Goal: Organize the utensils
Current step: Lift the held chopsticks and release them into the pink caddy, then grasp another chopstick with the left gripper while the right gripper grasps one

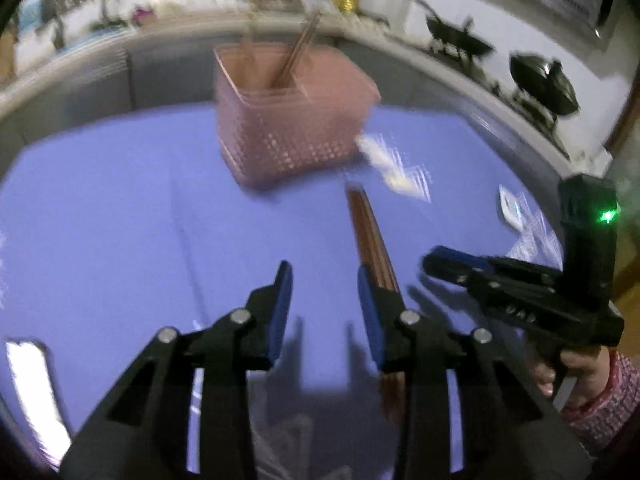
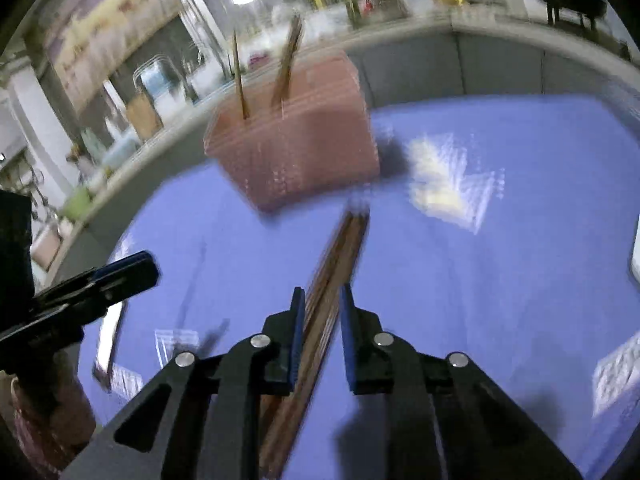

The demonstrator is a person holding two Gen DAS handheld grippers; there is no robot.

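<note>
My right gripper [image 2: 322, 308] is the one lined up: jaws narrow but not clamped, straddling the bundle of brown chopsticks [image 2: 320, 304] that lies flat on the blue tabletop [image 2: 500, 300]. In the right wrist view the bundle passes between the blue pads and looks to touch the left pad, with a sliver of blue showing at the right pad; blur makes real contact hard to judge, so I call it not gripped. My left gripper [image 1: 324, 280] stands wider, nothing between its jaws; in the left wrist view the same chopsticks run just outside its right finger [image 1: 370, 312], beside it, not inside. Key relation: the bundle's long axis runs from bottom centre of the frame up toward the pink slotted utensil basket [image 2: 304, 152] at upper centre, roughly parallel to the right gripper's fingers, so those jaws close across the sticks' short axis. The right hand is nearer, already over the near half of the bundle; the left sits off to the bundle's left. The basket stands upright beyond the far tips, apart from them, and already holds a few chopsticks leaning up out of its back compartment. My read: pick is the step in hand, most of the job left. Risk is sticks splaying or rolling out when the pads close.
</note>
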